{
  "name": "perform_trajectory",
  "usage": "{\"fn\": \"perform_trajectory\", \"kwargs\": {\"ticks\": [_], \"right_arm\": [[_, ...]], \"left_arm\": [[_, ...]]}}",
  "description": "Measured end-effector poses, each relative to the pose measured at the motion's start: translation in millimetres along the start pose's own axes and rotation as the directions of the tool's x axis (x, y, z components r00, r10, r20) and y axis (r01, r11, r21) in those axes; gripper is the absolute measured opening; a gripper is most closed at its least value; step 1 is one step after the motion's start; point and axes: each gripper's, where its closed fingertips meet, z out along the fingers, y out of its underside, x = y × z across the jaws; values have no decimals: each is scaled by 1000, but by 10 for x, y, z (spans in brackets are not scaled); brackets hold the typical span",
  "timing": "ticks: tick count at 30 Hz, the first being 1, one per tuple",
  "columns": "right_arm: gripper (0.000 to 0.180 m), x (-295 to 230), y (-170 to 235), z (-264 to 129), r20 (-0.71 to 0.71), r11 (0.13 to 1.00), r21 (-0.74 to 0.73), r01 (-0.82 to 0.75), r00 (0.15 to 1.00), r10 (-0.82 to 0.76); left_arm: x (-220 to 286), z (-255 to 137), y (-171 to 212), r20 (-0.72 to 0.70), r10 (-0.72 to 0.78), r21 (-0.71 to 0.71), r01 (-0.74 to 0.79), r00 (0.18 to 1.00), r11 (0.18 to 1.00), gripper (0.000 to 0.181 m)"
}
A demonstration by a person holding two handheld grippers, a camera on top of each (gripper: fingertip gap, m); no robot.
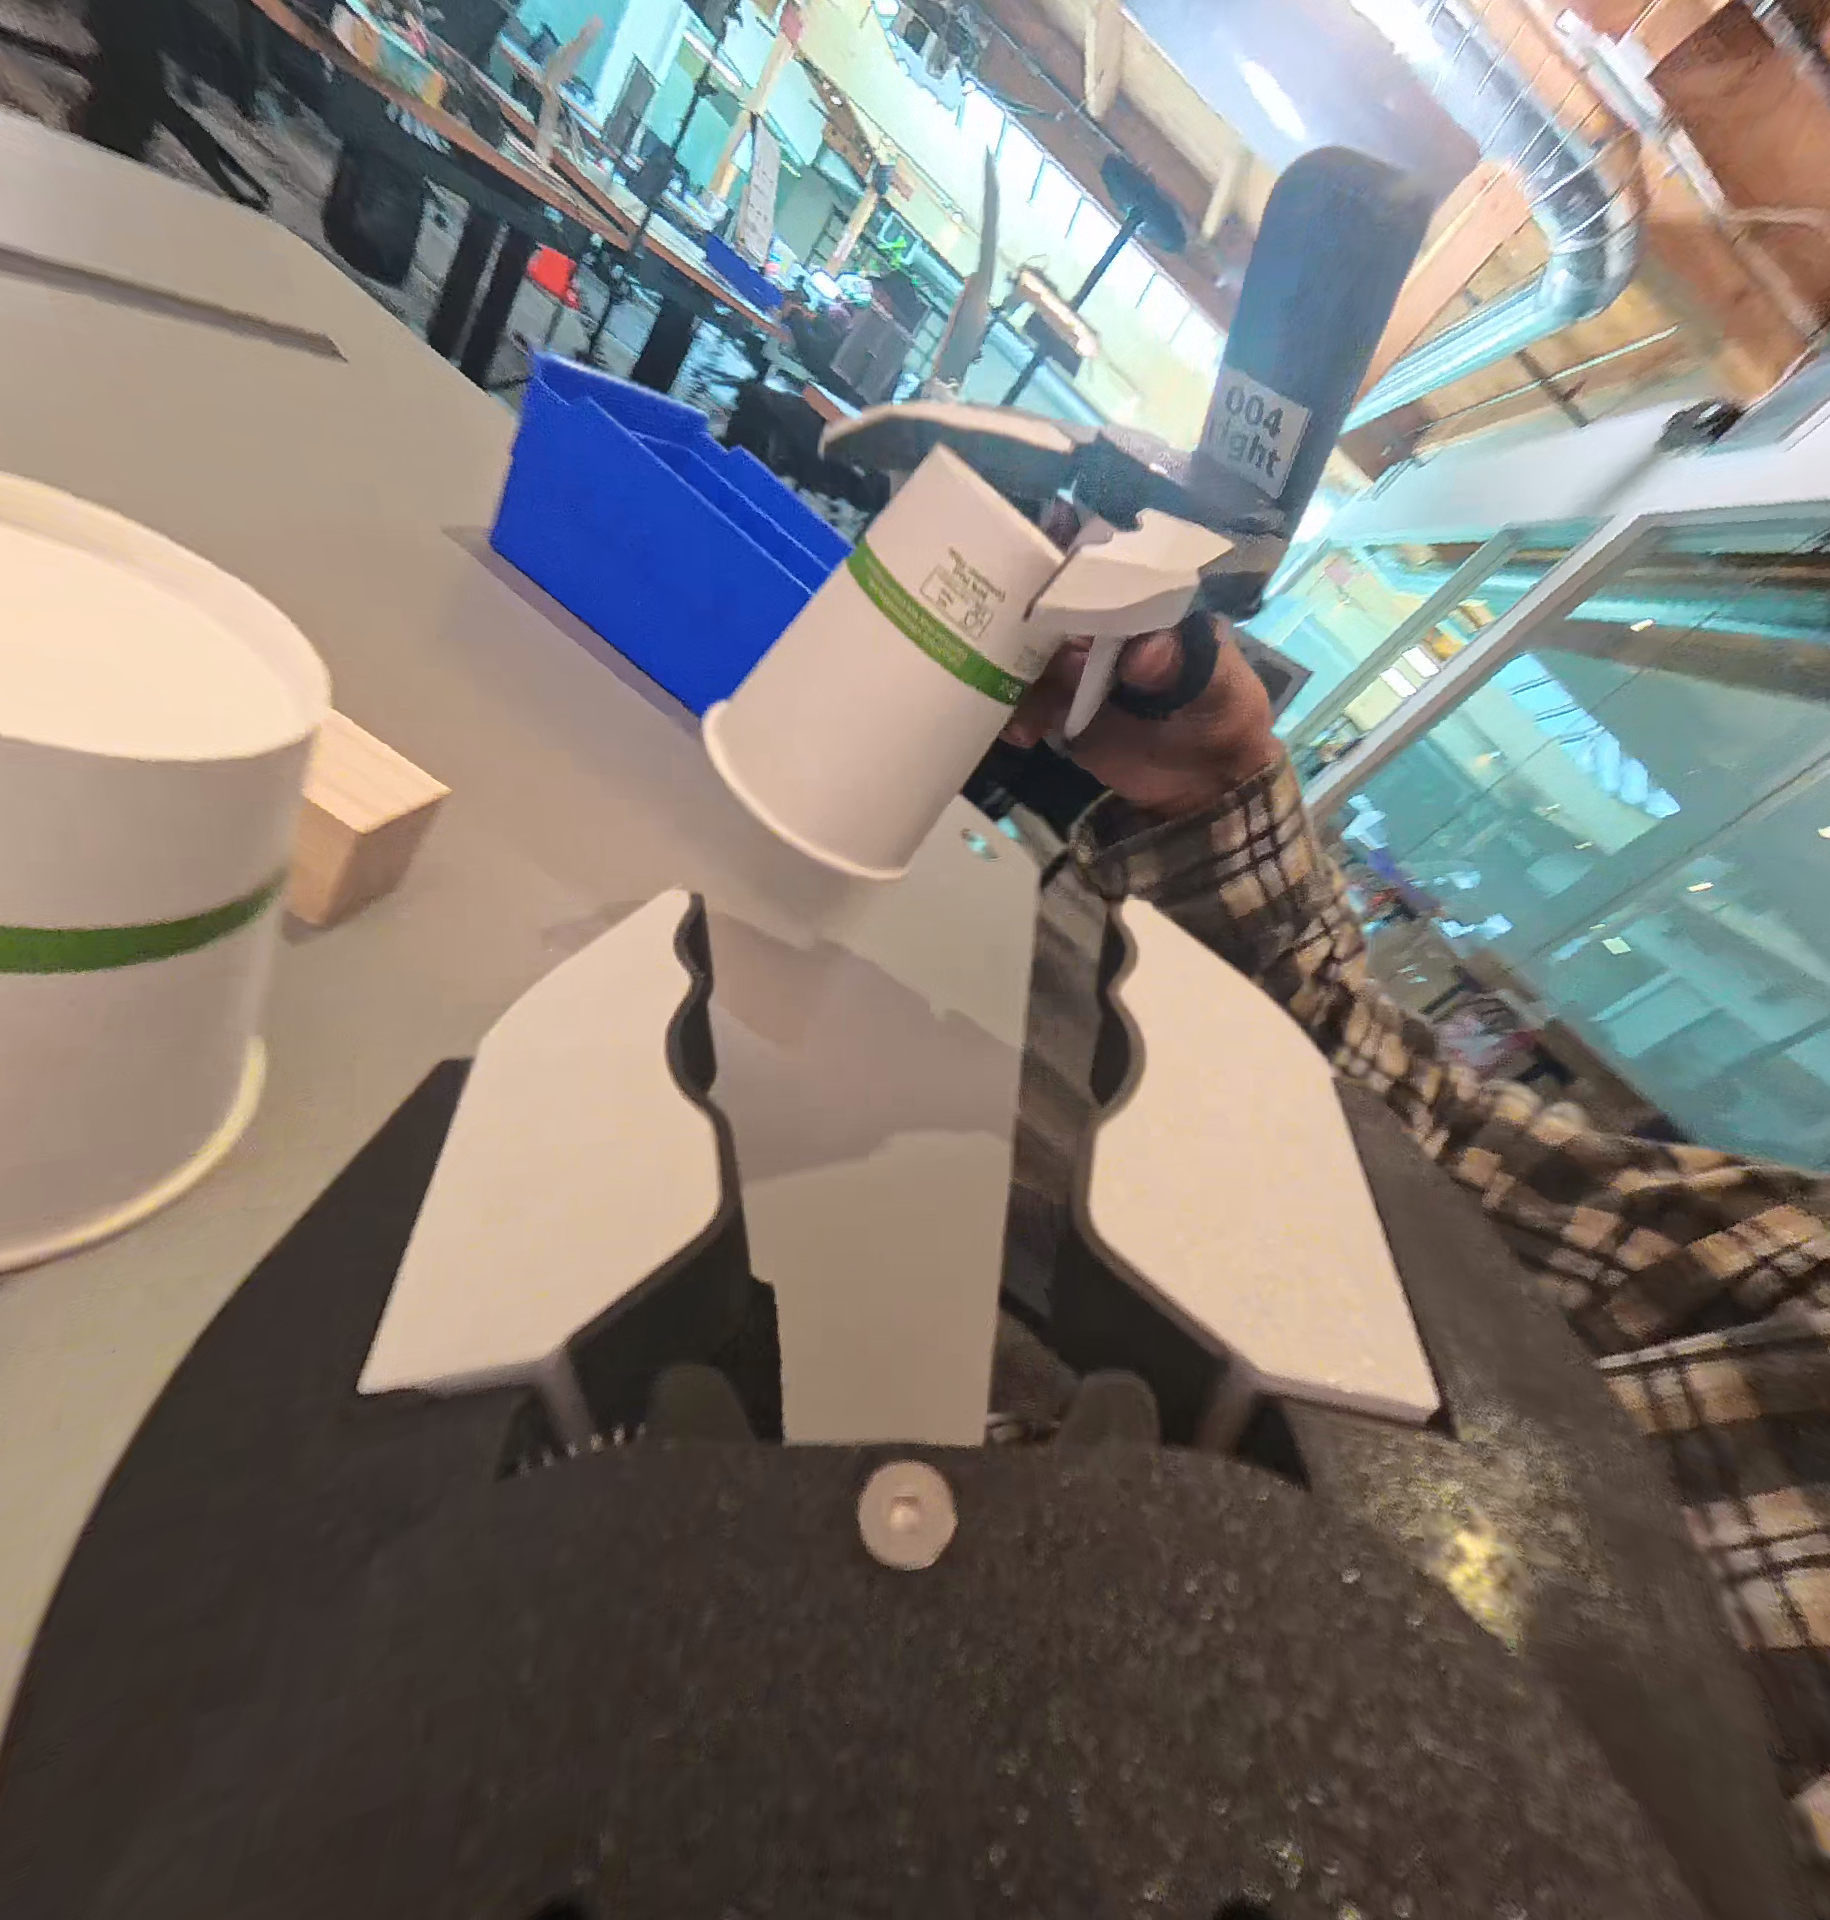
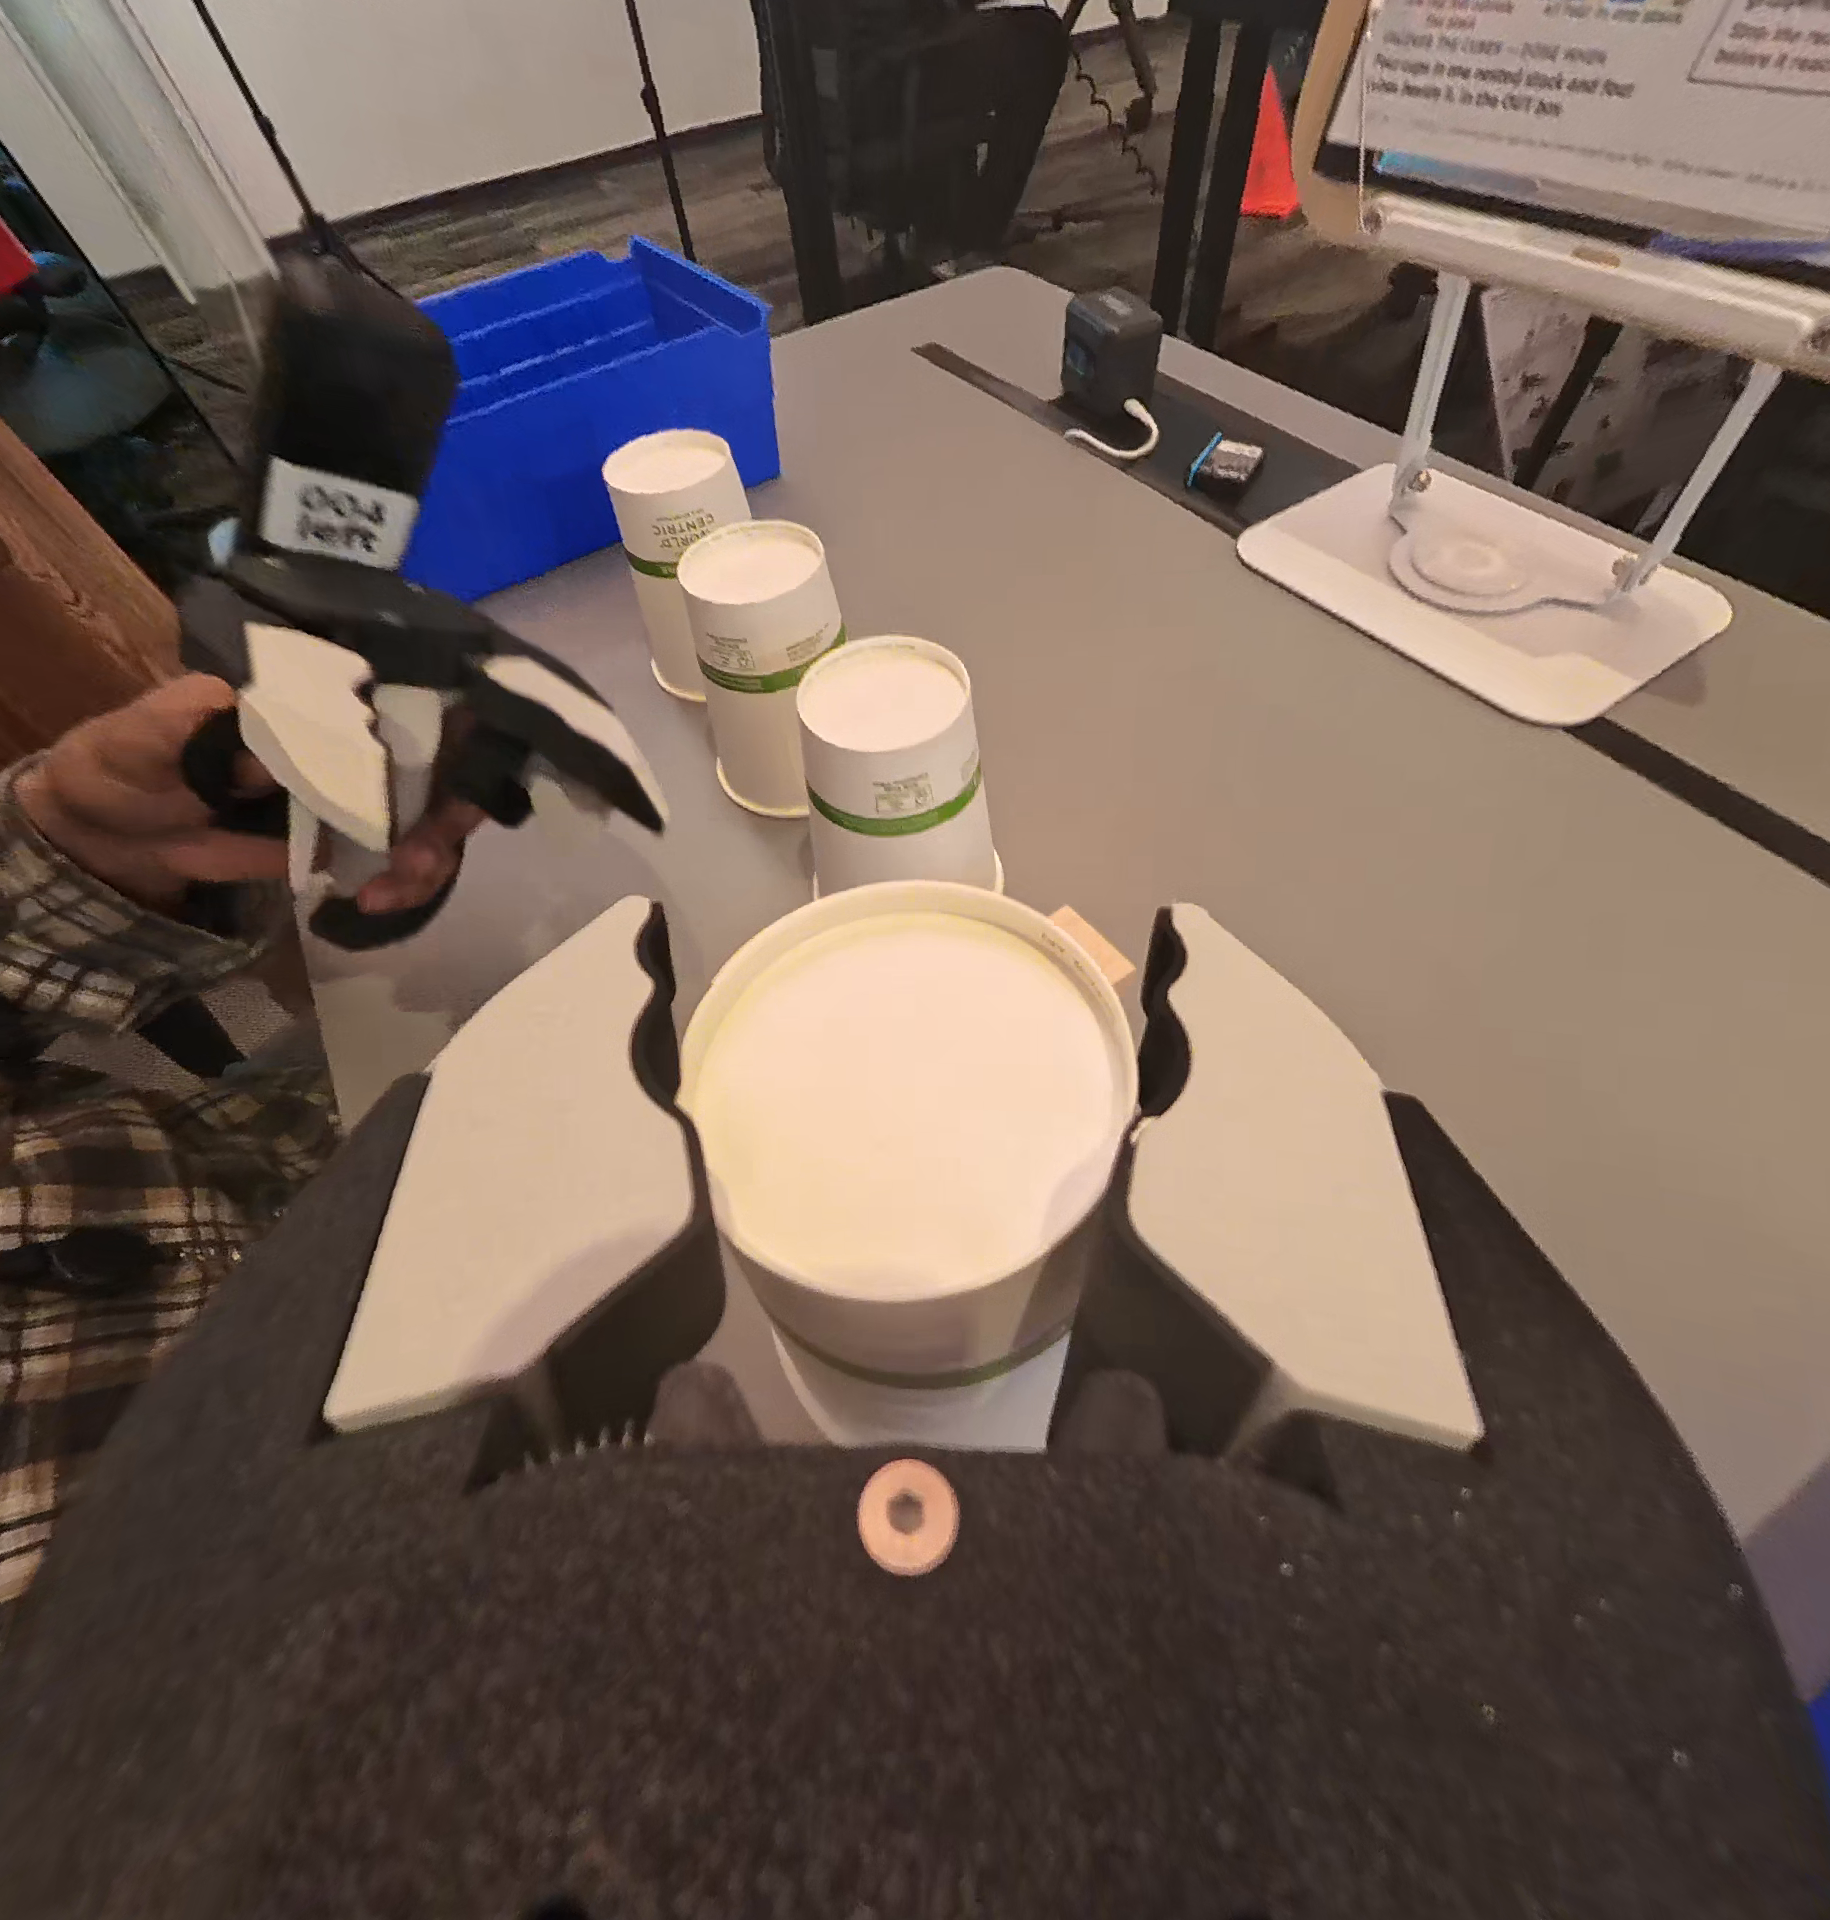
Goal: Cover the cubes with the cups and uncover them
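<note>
My right gripper (image 2: 906, 920) is shut on an upside-down white paper cup (image 2: 900, 1112) with a green band. In the left wrist view this cup (image 1: 869, 707) hangs tilted above the grey table (image 1: 267, 436), held by the right gripper (image 1: 942, 530). A sliver of a wooden cube (image 2: 1098, 951) shows just beyond it. Three more upside-down cups (image 2: 895, 769) (image 2: 765, 655) (image 2: 682, 551) stand in a row behind. My left gripper (image 1: 900, 914) is open and empty; it also shows in the right wrist view (image 2: 454, 769). Close on its left stands an upside-down cup (image 1: 100, 883) with a wooden cube (image 1: 355, 821) behind it.
A blue bin (image 2: 599, 405) stands at the far end of the cup row, also in the left wrist view (image 1: 641, 582). A white tablet stand (image 2: 1482, 592) and a small black device (image 2: 1108, 332) are on the right. A plaid sleeve (image 1: 1513, 1195) reaches across on the right.
</note>
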Motion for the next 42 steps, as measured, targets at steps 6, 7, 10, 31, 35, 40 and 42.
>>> {"fn": "perform_trajectory", "kwargs": {"ticks": [6,7,10,31,35,40,42], "right_arm": [[86,-124,-306,-50,33,998,36,48,998,-49],[86,-149,-348,-58,38,998,41,56,998,-58],[86,-211,-444,-64,51,996,52,79,995,-82],[86,-524,-767,34,166,979,185,83,979,-115],[86,-609,-811,66,208,969,239,65,971,-117],[86,-655,-809,73,234,941,335,36,965,-120],[86,-674,-769,86,248,935,354,27,961,-121]], "left_arm": [[70,267,27,-117,-156,23,160,981,987,72],[83,296,15,-134,-170,29,176,976,984,72],[104,340,-22,-175,-215,41,225,961,974,72],[272,359,-326,-495,-458,84,565,739,821,70],[359,348,-385,-566,-469,71,607,678,792,69],[395,166,-579,-673,-433,100,654,600,750,43],[380,107,-617,-686,-407,122,646,604,753,33]]}}
